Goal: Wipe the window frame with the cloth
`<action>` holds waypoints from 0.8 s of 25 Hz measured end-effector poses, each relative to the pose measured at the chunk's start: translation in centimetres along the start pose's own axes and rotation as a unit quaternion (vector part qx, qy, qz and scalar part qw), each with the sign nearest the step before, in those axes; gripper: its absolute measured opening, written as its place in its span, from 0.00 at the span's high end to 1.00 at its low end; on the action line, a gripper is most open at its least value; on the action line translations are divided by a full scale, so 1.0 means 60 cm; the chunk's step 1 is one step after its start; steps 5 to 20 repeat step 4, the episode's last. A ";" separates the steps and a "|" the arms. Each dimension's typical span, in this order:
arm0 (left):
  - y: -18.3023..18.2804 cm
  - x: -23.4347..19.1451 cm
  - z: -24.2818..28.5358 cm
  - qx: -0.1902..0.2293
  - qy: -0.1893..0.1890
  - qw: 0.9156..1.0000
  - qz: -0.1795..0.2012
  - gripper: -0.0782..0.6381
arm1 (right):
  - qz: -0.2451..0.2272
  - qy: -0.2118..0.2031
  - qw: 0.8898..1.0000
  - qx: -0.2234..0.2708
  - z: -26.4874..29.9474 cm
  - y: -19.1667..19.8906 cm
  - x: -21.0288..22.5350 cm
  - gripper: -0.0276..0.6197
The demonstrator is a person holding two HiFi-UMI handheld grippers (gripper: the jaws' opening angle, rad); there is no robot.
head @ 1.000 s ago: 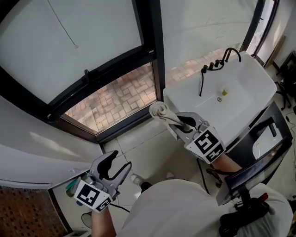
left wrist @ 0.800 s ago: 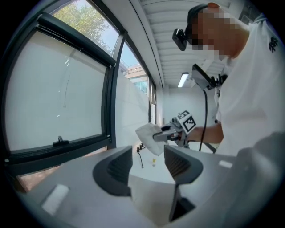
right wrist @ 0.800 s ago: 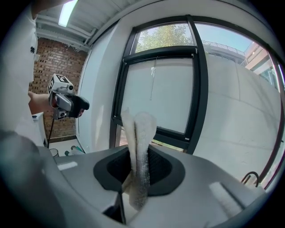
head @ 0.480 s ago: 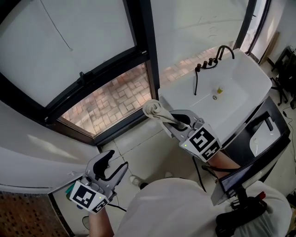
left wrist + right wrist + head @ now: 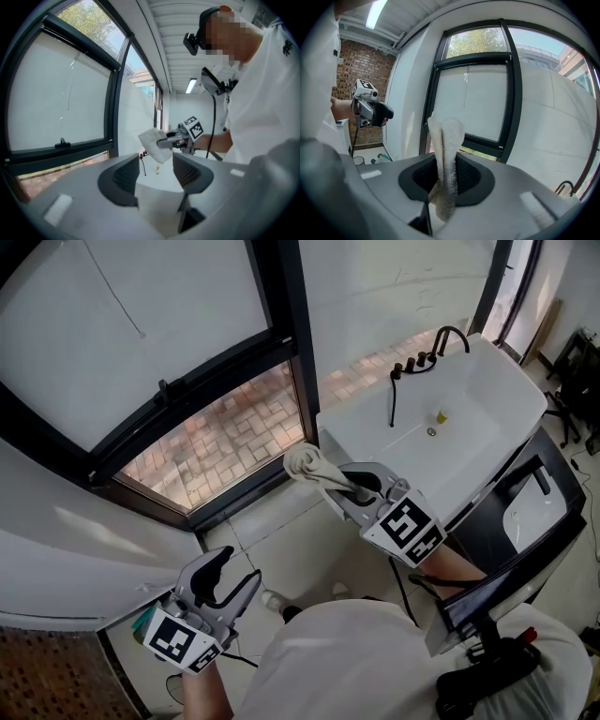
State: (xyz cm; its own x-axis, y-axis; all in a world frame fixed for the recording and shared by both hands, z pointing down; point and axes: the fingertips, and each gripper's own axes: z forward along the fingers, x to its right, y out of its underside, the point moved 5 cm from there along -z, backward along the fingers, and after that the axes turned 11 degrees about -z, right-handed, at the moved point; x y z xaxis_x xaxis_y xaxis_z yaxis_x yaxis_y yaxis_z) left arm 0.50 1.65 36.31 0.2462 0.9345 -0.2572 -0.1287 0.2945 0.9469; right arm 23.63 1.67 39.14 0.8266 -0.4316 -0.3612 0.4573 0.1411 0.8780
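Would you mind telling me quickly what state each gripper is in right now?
Left gripper: open, nothing between its jaws.
Right gripper: shut on the cloth.

Washroom-like indoor room: large white rectangular basin (image 5: pixel 487 418) with curved black metal tap (image 5: pixel 450 335), beside tall black metal window frame (image 5: pixel 286 334); pale tiled floor (image 5: pixel 300 542), red brick wall (image 5: pixel 361 65), long ceiling strip light (image 5: pixel 377 13).
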 end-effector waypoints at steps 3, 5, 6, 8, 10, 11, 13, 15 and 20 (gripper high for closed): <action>0.011 0.009 -0.002 -0.002 -0.001 1.000 -0.003 0.55 | 0.001 -0.002 1.000 -0.001 -0.007 0.007 -0.007 0.84; 0.014 0.012 -0.001 -0.002 -0.001 1.000 -0.004 0.55 | 0.001 -0.003 1.000 -0.002 -0.010 0.010 -0.009 0.84; 0.014 0.012 -0.001 -0.002 -0.001 1.000 -0.004 0.55 | 0.001 -0.003 1.000 -0.002 -0.010 0.010 -0.009 0.84; 0.014 0.012 -0.001 -0.002 -0.001 1.000 -0.004 0.55 | 0.001 -0.003 1.000 -0.002 -0.010 0.010 -0.009 0.84; 0.014 0.012 -0.001 -0.002 -0.001 1.000 -0.004 0.55 | 0.001 -0.003 1.000 -0.002 -0.010 0.010 -0.009 0.84; 0.014 0.012 -0.001 -0.002 -0.001 1.000 -0.004 0.55 | 0.001 -0.003 1.000 -0.002 -0.010 0.010 -0.009 0.84; 0.014 0.012 -0.001 -0.002 -0.001 1.000 -0.004 0.55 | 0.001 -0.003 1.000 -0.002 -0.010 0.010 -0.009 0.84; 0.014 0.012 -0.001 -0.002 -0.001 1.000 -0.004 0.55 | 0.001 -0.003 1.000 -0.002 -0.010 0.010 -0.009 0.84; 0.014 0.012 -0.001 -0.002 -0.001 1.000 -0.004 0.55 | 0.001 -0.003 1.000 -0.002 -0.010 0.010 -0.009 0.84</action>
